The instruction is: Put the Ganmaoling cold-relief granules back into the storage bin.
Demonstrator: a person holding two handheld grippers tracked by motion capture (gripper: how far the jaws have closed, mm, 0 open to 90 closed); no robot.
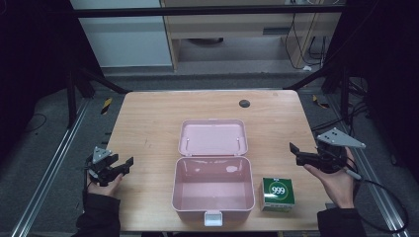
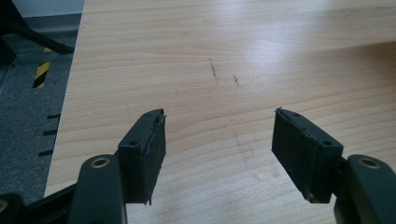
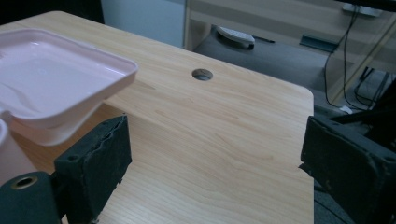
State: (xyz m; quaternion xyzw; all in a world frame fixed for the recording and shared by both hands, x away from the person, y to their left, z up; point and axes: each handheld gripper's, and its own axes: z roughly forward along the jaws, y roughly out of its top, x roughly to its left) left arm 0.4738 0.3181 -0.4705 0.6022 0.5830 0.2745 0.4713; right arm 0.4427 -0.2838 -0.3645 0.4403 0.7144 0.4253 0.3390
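A pink plastic box (image 1: 212,190) stands open and empty at the table's front centre, its lid (image 1: 213,137) laid back flat behind it; the lid's corner (image 3: 56,79) fills the left of the right gripper view. A small green carton marked 999 (image 1: 278,193) sits just right of the box. My left gripper (image 1: 122,165) hovers open over the table's left edge, with bare wood between its jaws (image 2: 219,140). To the right of the box, my right gripper (image 1: 295,151) is held open at the table's right edge, above and behind the carton, and nothing is between its jaws (image 3: 215,154).
A round cable hole (image 1: 244,103) is set in the wooden tabletop (image 1: 158,113) near its far edge. Metal frame rails (image 1: 47,177) run along both sides of the table. Cables and a cabinet stand on the floor beyond.
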